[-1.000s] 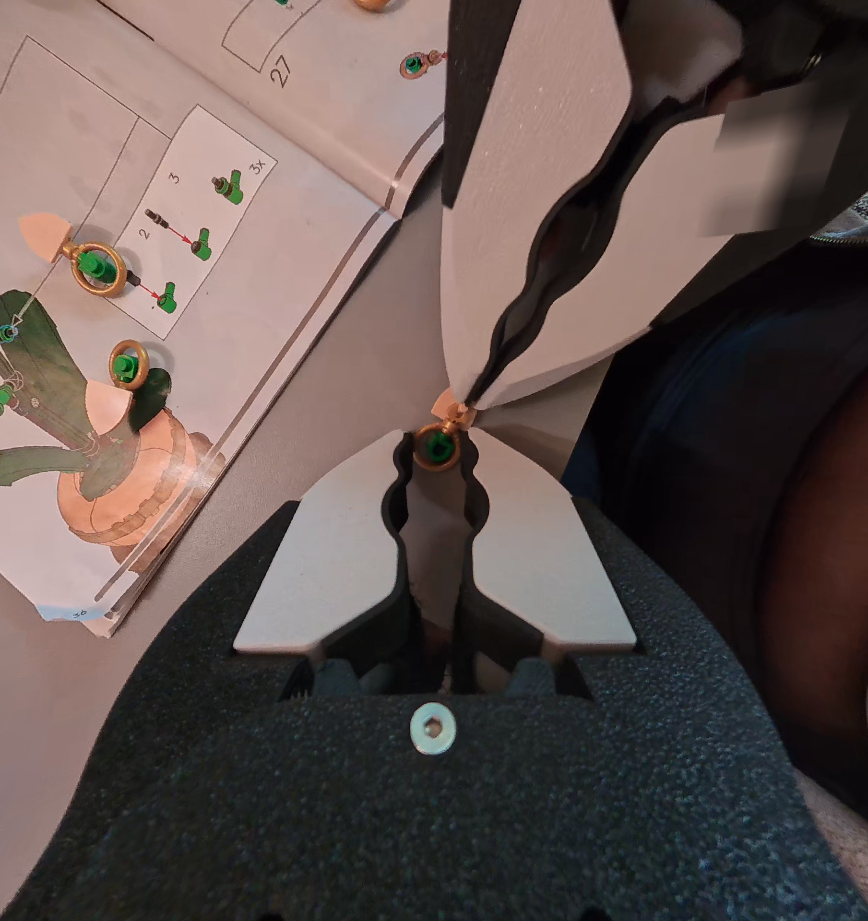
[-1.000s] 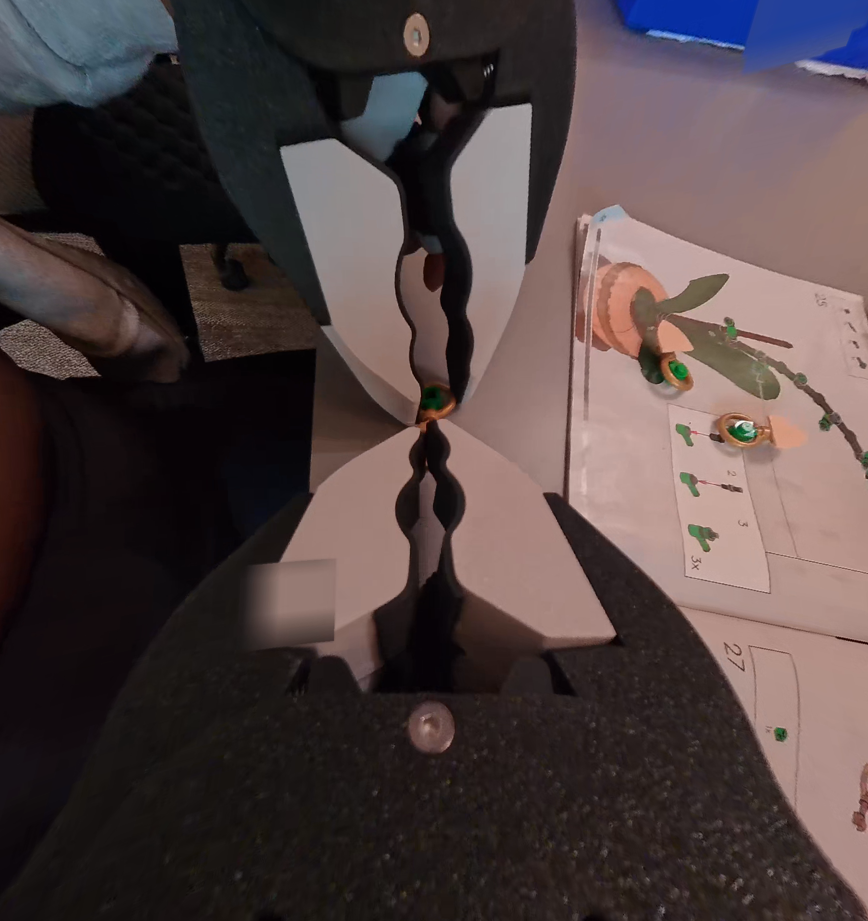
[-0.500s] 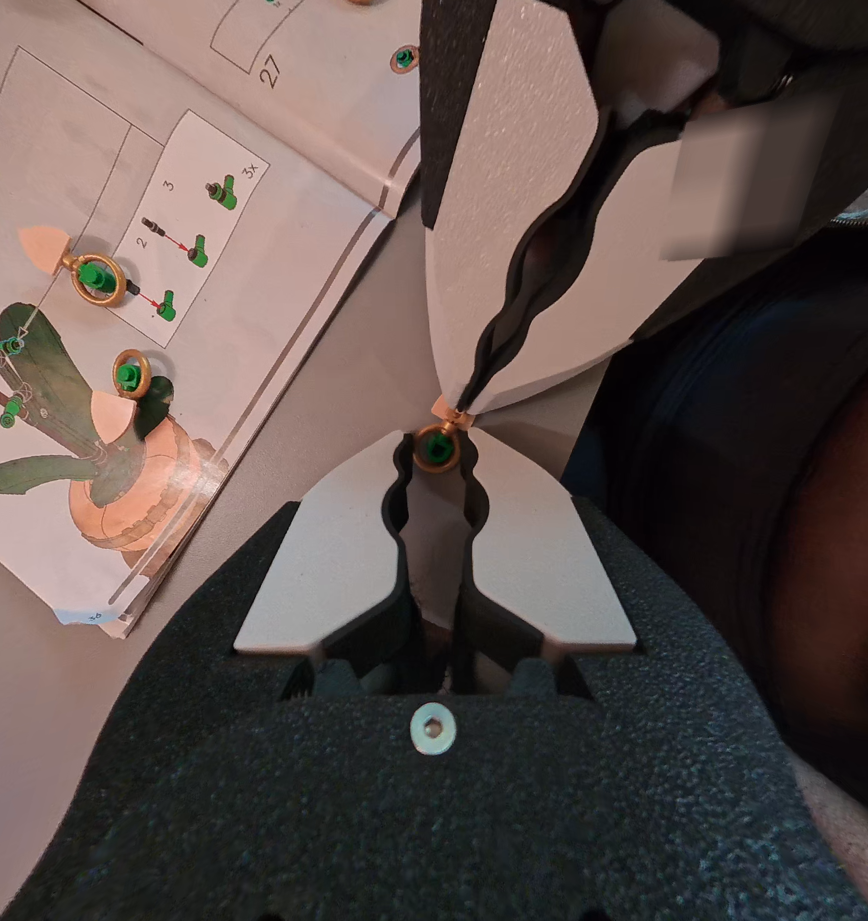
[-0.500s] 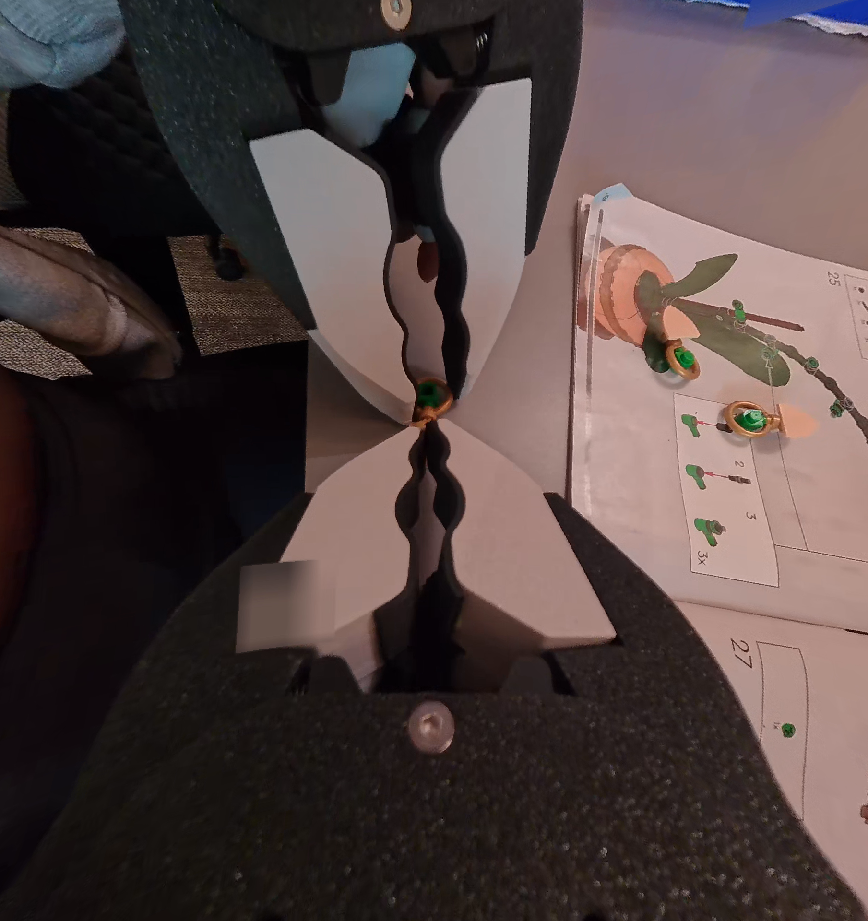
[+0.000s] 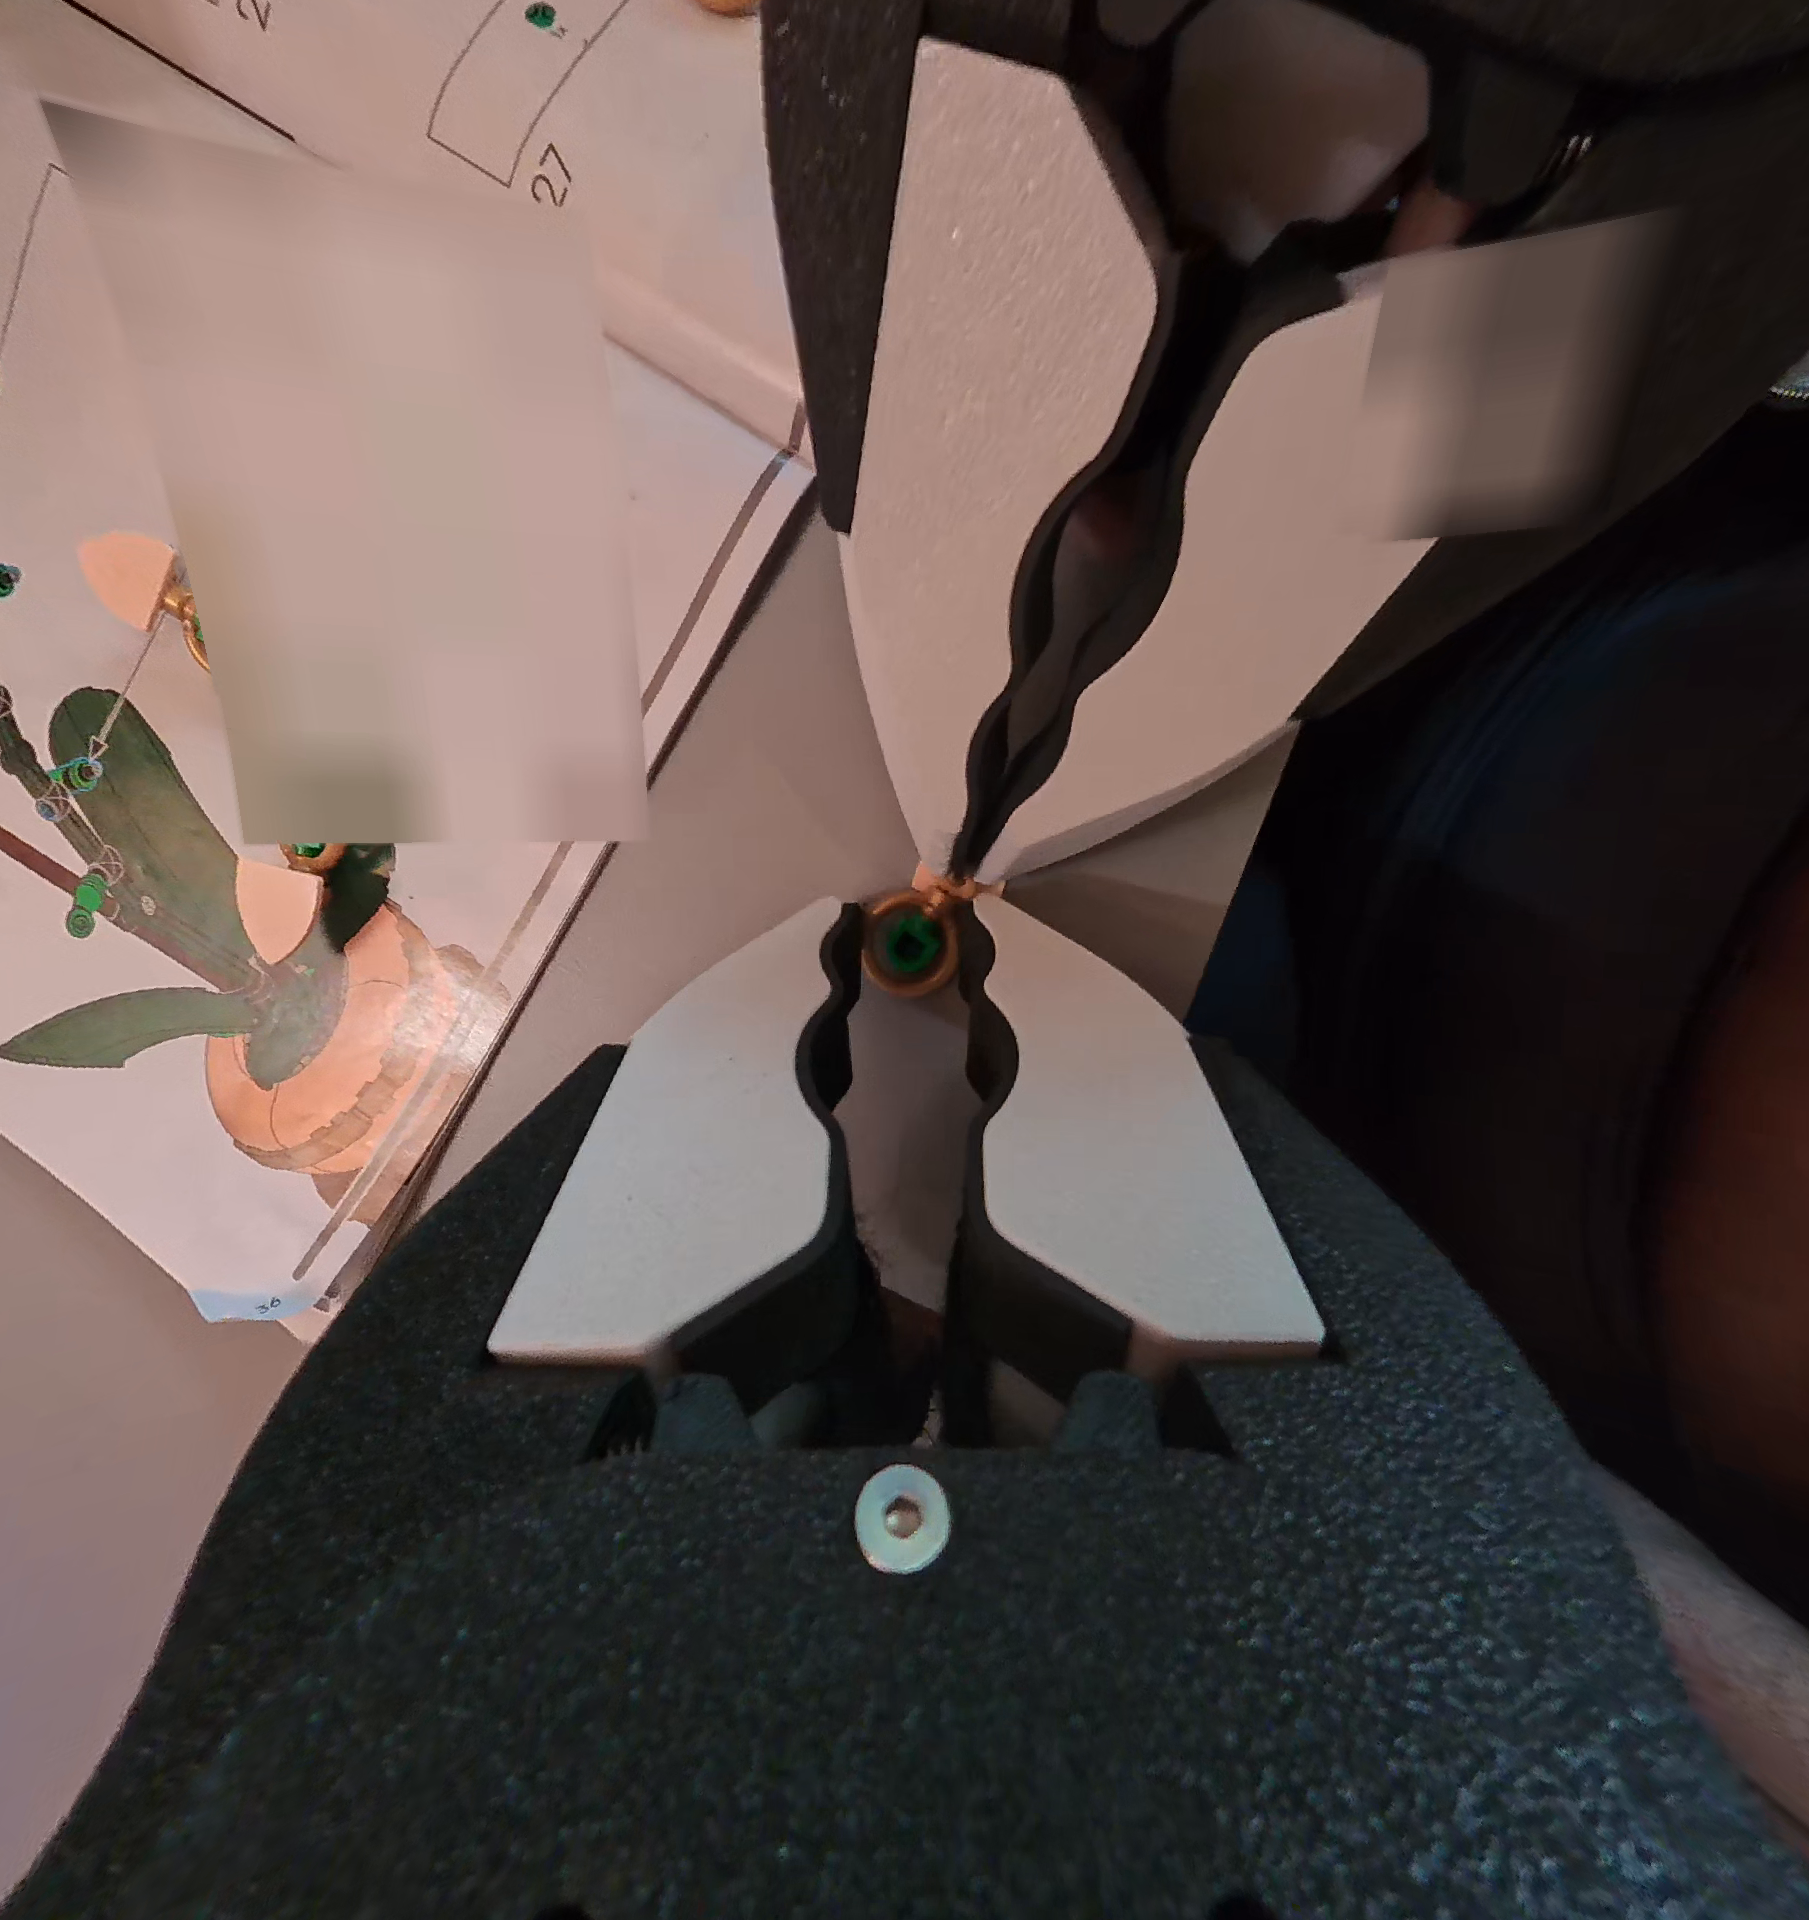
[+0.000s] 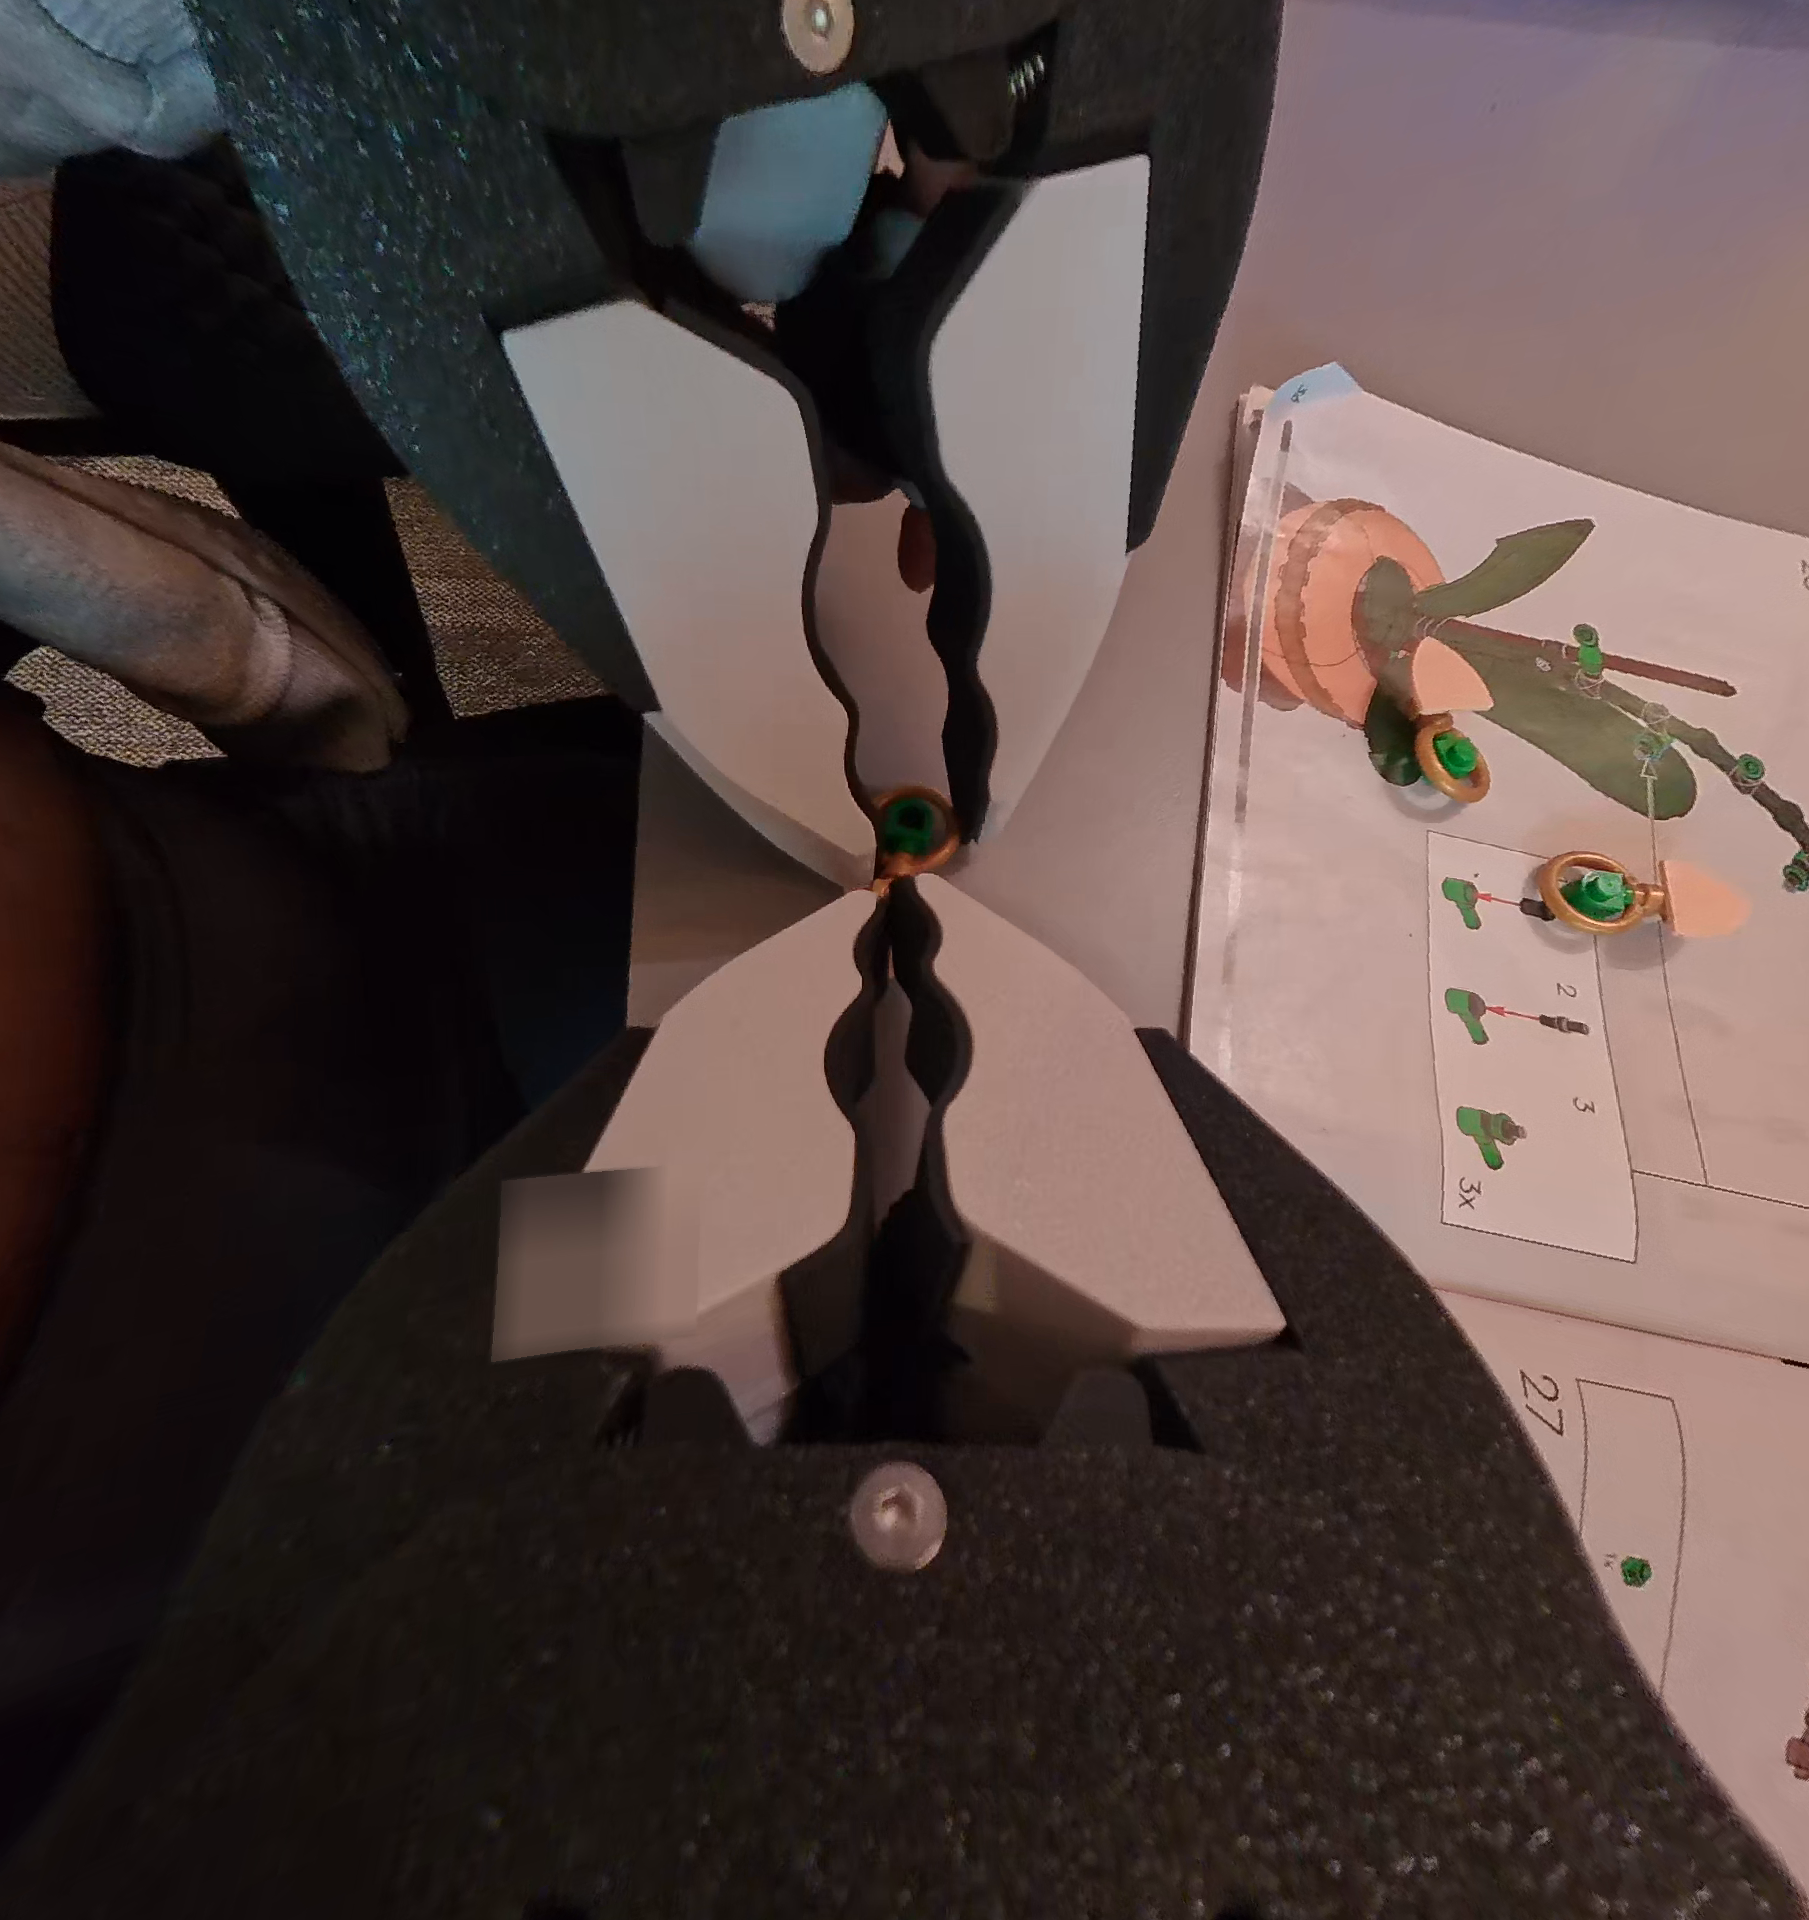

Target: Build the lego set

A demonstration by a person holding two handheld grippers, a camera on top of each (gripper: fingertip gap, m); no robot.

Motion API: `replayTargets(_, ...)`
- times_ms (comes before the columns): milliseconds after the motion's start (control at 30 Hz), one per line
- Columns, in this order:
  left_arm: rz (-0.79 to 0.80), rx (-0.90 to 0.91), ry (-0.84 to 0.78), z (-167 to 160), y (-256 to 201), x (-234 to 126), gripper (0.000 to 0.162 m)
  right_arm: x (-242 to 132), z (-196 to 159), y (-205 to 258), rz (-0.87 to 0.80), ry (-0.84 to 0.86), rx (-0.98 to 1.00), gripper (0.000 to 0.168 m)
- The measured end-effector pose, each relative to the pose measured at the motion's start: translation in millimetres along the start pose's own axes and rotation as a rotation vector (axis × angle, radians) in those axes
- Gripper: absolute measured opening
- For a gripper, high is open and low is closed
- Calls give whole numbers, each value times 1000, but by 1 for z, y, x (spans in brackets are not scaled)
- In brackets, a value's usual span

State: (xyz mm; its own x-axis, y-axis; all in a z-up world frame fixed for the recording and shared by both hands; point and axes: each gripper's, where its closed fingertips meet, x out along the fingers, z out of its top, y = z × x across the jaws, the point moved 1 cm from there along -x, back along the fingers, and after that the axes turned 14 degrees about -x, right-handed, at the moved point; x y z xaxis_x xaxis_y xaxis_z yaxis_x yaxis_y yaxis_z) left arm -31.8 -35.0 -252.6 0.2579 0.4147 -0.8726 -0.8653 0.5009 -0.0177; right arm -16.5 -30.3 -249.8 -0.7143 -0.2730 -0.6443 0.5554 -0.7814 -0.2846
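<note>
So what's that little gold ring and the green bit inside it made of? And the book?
The gold ring looks like smooth plastic with a shiny metallic finish that catches the light. The green piece inside it looks like plain matte plastic. The instruction booklet is printed paper, slightly glossy, with curling page edges.
</note>
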Motion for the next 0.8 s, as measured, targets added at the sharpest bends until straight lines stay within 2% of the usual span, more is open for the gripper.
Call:
replayTargets(467,-14,-21,-36,-1,0,0,16,2,1,-1,5,6,-19,1)
replayTargets(633,-46,-18,-57,1,-5,1,6,3,0,-4,15,16,-16,0)
replayTargets(733,-57,-33,-83,2,-3,-1,12,2,0,-4,26,-9,3,0)
replayTargets(800,-47,-45,-125,6,-1,-7,25,2,0,-4,41,-22,16,0)
